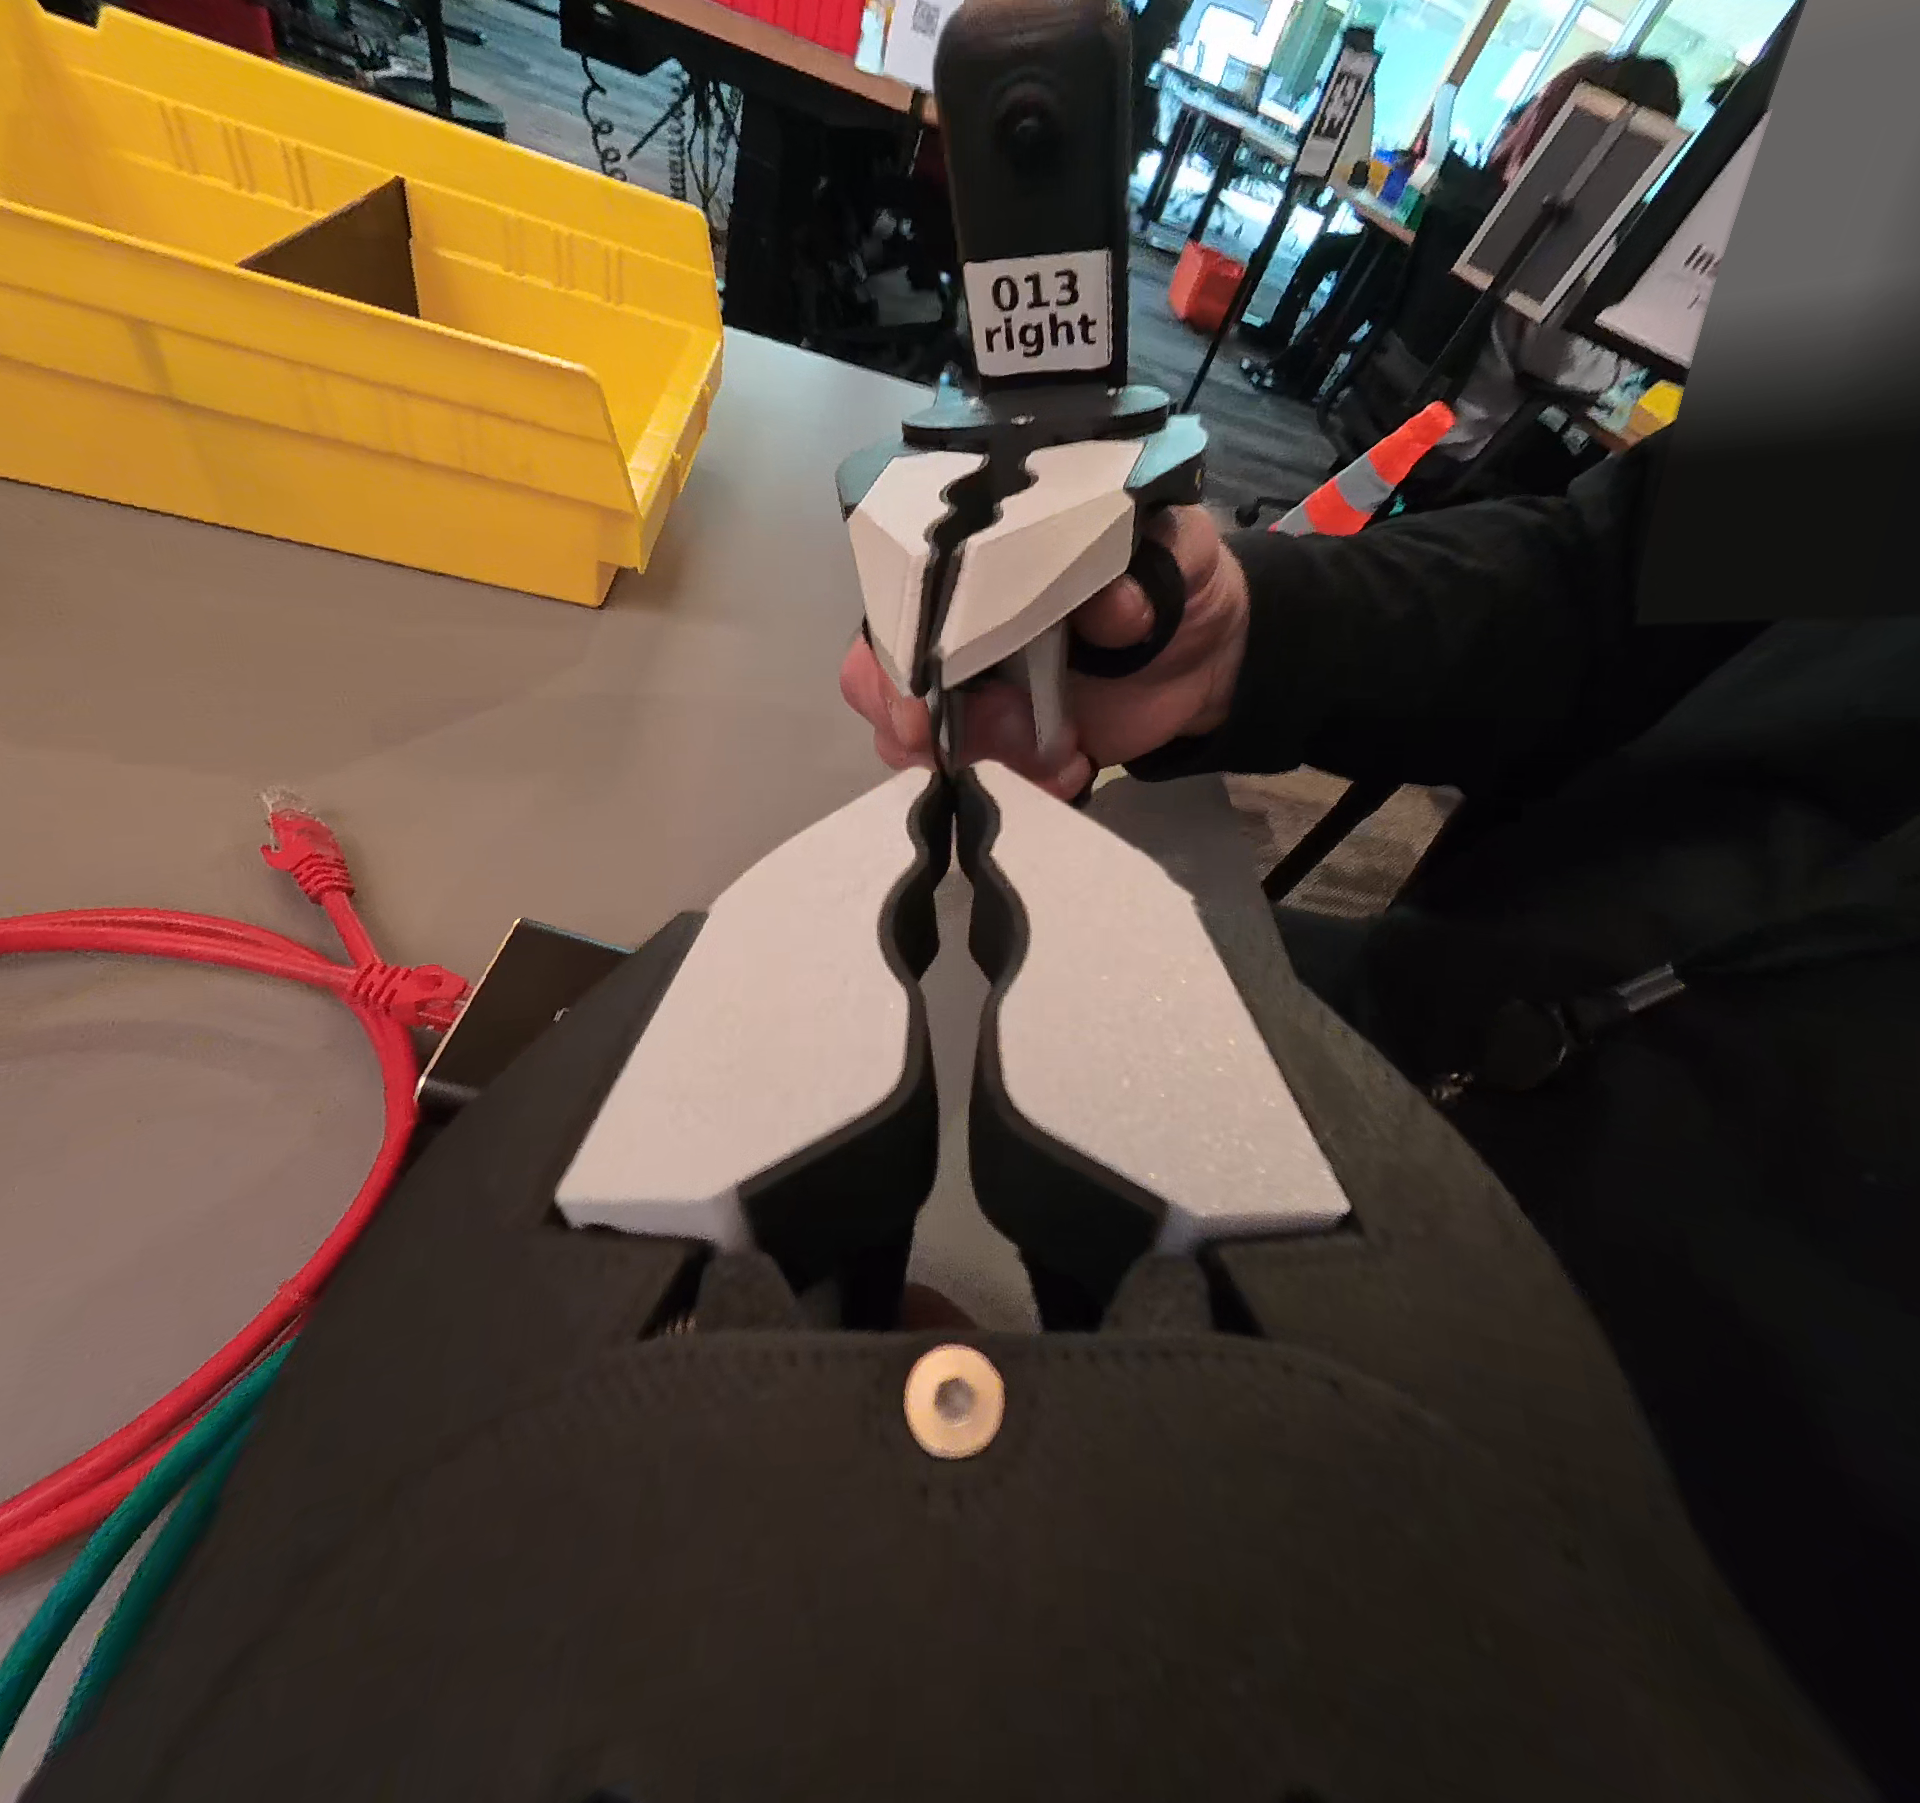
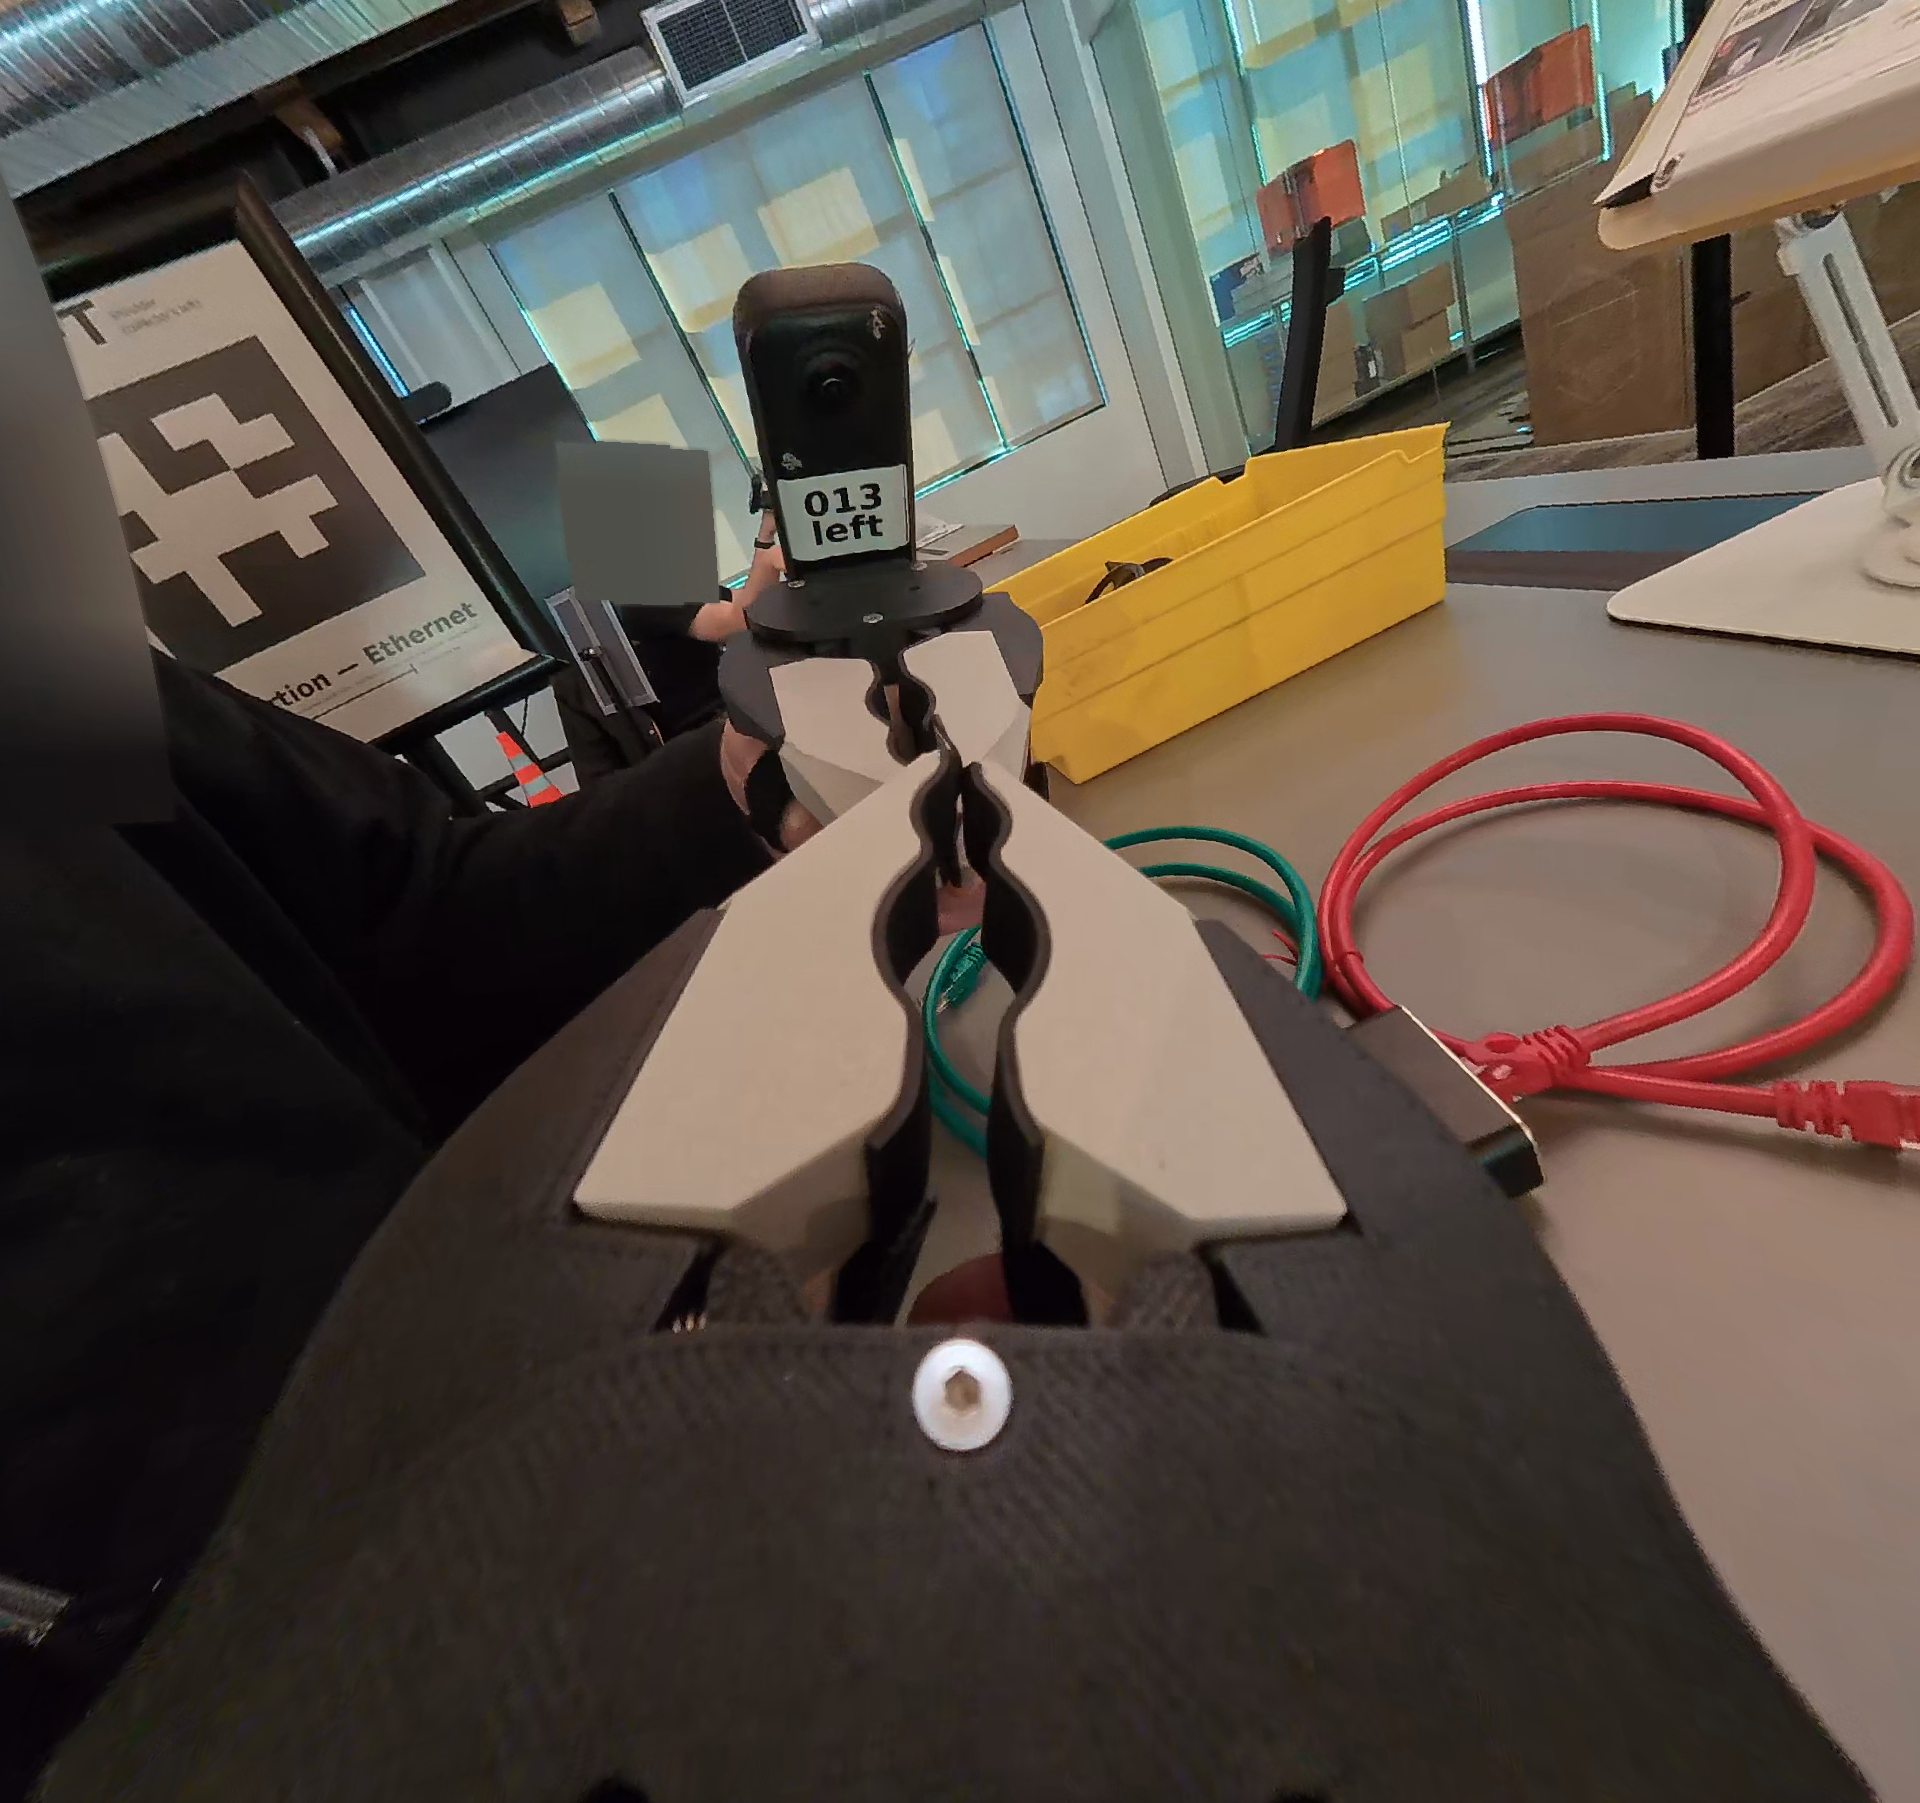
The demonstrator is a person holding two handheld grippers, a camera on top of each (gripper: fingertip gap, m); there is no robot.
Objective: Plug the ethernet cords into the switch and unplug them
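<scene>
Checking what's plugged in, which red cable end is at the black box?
The red plug meeting the black box. The other red plug lies apart on the grey table, touching nothing.

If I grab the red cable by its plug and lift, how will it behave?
Probably floppy: the red cable lies in loose loops on the table, so the coil would likely trail and drag. It looks light. Its other plug seems to sit at the switch, so it may tug.
</scene>
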